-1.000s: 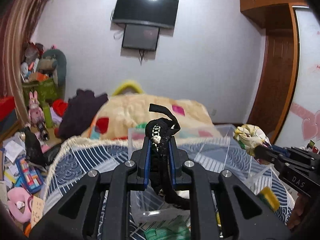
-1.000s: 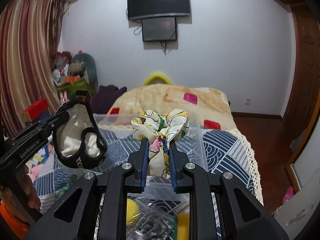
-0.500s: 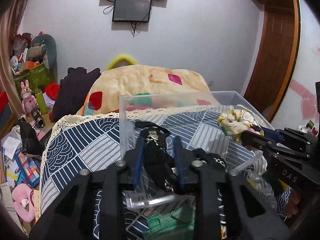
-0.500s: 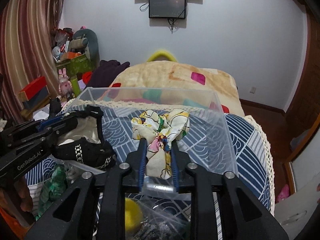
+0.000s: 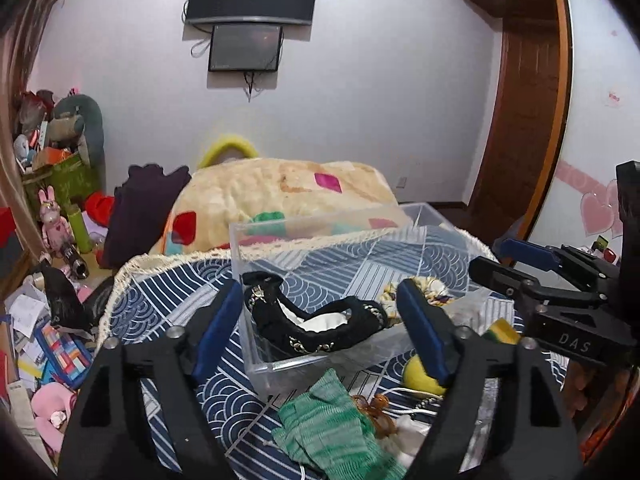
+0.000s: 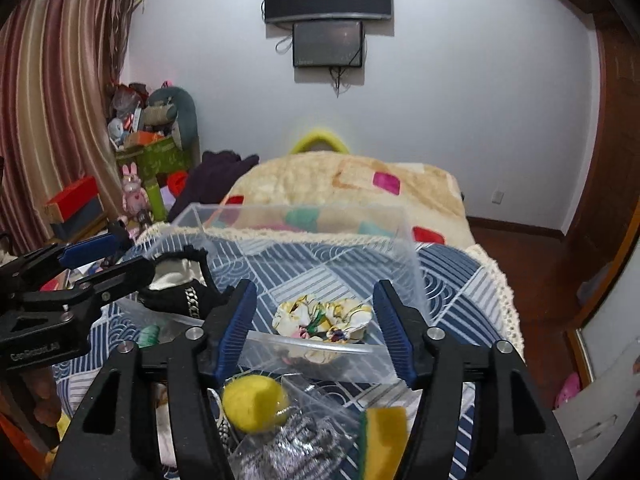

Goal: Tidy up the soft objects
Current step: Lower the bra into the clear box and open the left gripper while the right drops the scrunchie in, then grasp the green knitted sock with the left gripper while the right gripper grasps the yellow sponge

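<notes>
A clear plastic box (image 5: 320, 360) (image 6: 320, 354) stands on the blue patterned bedspread. A black headband with a white lining and chain trim (image 5: 320, 326) lies inside it on the left; it also shows in the right wrist view (image 6: 188, 300). A floral scrunchie (image 6: 324, 320) (image 5: 432, 292) lies inside on the right. My left gripper (image 5: 320, 320) is open and empty just behind the headband. My right gripper (image 6: 316, 320) is open and empty around the scrunchie's spot, above the box's near wall.
In front of the box lie a green knitted cloth (image 5: 328, 428), a yellow ball (image 6: 254, 404), a yellow-green sponge (image 6: 382, 440), a silver scourer in a bag (image 6: 288, 452) and an amber hair clip (image 5: 376, 412). A beige blanket (image 5: 280, 196) lies behind. Clutter covers the floor at left.
Both grippers lowered over the box and opened. The headband dropped from the left gripper and the scrunchie from the right; both now lie in the box.
</notes>
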A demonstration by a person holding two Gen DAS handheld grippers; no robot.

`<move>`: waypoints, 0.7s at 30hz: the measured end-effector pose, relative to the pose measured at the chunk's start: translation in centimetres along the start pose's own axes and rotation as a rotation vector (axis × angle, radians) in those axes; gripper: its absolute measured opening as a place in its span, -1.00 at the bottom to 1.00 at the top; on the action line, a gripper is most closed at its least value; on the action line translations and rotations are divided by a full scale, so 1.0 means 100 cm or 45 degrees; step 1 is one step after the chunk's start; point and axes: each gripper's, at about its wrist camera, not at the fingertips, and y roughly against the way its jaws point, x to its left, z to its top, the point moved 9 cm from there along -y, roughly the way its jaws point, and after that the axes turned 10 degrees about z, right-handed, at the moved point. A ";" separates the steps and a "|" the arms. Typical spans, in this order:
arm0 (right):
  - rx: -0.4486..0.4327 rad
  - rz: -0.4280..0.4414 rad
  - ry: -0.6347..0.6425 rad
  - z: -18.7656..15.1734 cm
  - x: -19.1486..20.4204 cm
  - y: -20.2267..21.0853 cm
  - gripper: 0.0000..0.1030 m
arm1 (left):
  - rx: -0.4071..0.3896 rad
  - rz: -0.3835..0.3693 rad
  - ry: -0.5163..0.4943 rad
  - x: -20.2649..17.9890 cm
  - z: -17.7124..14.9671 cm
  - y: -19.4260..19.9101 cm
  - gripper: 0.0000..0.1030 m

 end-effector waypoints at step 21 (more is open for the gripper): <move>0.012 -0.129 -0.007 -0.054 -0.021 0.041 0.33 | 0.127 0.066 -0.051 0.001 -0.077 0.007 0.98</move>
